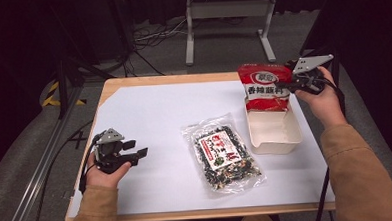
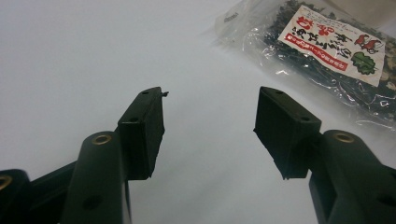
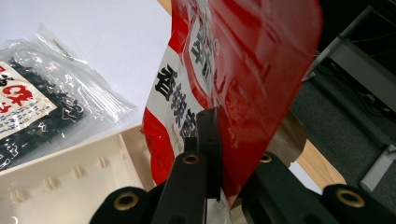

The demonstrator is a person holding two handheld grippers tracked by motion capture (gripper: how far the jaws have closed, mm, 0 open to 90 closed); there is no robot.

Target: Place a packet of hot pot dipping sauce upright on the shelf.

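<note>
Pinching the edge of the red snack bag between the closed jaws of the right gripper, holding it upright over the far end of the cream tray, bottom seemingly dipping inside, so judging the placing as under way, not finished. Resting the left gripper on the white sheet, jaws standing partly open on nothing. Leaving the clear seaweed packet flat just beside the tray, likely awaiting its turn.
</note>
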